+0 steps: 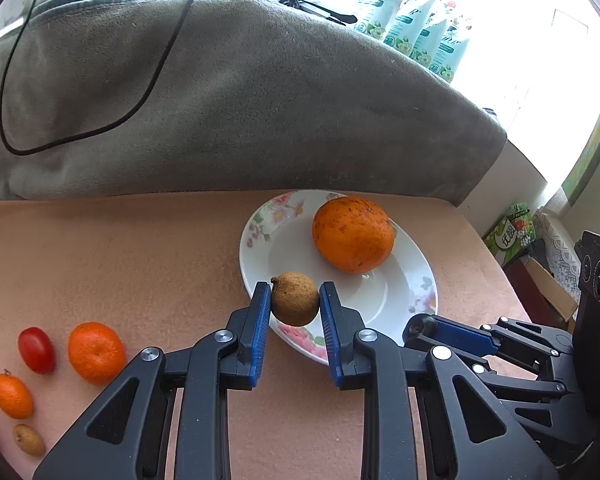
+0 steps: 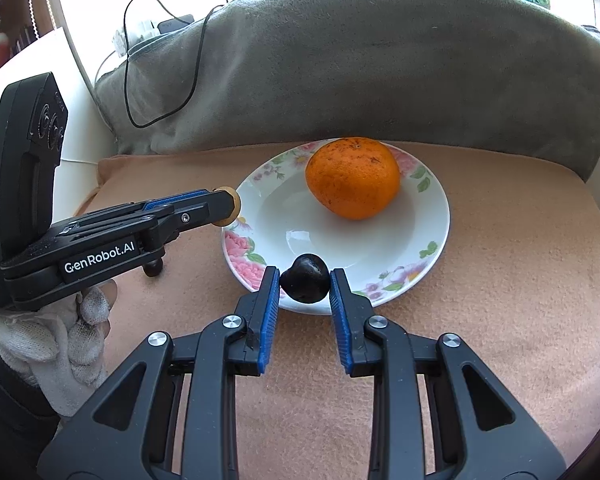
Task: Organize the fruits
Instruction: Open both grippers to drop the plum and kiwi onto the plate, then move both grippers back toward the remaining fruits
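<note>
Left gripper [image 1: 295,300] is clamped on a small brown fruit [image 1: 294,298], held above the near left rim of the floral plate [image 1: 260,256]. Right gripper [image 2: 305,285] is clamped on a dark round fruit [image 2: 305,283] over the plate's near rim. A large orange [image 1: 353,233] sits in the plate toward its far side. The plate rests on a peach cloth [image 1: 140,260]. Near the cloth's left edge lie a mandarin [image 1: 96,353], a red tomato [image 1: 36,350], a kumquat [image 1: 12,395] and another small brown fruit [image 1: 29,439].
</note>
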Demonstrator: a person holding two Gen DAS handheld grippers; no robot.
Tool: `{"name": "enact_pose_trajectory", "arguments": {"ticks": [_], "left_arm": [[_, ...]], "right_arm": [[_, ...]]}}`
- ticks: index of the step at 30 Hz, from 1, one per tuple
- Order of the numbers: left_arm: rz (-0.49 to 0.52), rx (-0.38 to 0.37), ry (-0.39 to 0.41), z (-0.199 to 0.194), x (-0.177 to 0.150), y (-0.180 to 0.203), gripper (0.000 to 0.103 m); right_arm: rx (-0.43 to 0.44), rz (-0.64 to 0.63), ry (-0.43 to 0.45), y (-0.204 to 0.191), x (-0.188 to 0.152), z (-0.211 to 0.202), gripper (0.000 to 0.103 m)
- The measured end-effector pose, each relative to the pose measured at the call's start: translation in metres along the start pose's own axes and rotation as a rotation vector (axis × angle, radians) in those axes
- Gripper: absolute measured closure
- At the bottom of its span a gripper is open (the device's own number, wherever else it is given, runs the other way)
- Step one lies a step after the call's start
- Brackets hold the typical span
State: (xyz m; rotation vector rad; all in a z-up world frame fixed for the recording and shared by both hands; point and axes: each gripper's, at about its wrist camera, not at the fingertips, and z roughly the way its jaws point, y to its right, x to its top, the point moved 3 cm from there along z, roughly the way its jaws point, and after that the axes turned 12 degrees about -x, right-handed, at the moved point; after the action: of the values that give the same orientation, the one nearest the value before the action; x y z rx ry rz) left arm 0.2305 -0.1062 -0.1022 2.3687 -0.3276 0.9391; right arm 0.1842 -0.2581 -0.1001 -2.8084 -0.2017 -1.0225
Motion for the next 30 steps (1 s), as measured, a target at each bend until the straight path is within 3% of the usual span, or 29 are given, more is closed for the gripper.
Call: {"name": "enact_pose_trajectory", "arguments": {"ticks": [3,4,6,7,8,10,12,14,16,30], "left_arm": [[0.007,0.003,0.001,-0.002,0.000,0.000,0.078],[0.010,0.007,0.004,-0.002,0.000,0.001,0.071],[0.016,0.015,0.012,-0.004,0.000,0.001,0.057],[0.016,0.015,0.014,-0.005,0.000,0.002,0.056],[0.017,0.015,0.014,-0.006,0.001,0.002,0.055],[0.014,0.024,0.016,-0.008,0.001,0.001,0.043],[0.015,0.025,0.024,-0.010,0.002,0.002,0.037],[0.017,0.030,0.034,-0.014,0.003,0.003,0.035],[0.015,0.037,0.041,-0.016,0.004,0.003,0.026],[-0.002,0.077,0.050,-0.035,-0.001,0.003,0.026]], "right_arm": [[-0.006,-0.005,0.004,-0.002,-0.001,0.000,0.076],[-0.009,-0.005,0.007,-0.002,-0.001,-0.001,0.076],[-0.009,-0.002,0.011,-0.001,-0.001,-0.001,0.063],[-0.005,-0.001,0.015,0.000,-0.001,-0.002,0.052],[-0.006,-0.002,0.021,0.000,0.000,-0.003,0.048],[-0.009,-0.008,0.026,-0.001,0.000,-0.005,0.048],[-0.009,-0.012,0.029,-0.001,0.000,-0.006,0.043],[-0.016,-0.014,0.040,-0.002,-0.001,-0.008,0.027],[-0.016,-0.014,0.049,-0.002,-0.001,-0.010,0.022],[0.012,0.013,0.038,-0.004,-0.001,-0.017,0.014]]}}
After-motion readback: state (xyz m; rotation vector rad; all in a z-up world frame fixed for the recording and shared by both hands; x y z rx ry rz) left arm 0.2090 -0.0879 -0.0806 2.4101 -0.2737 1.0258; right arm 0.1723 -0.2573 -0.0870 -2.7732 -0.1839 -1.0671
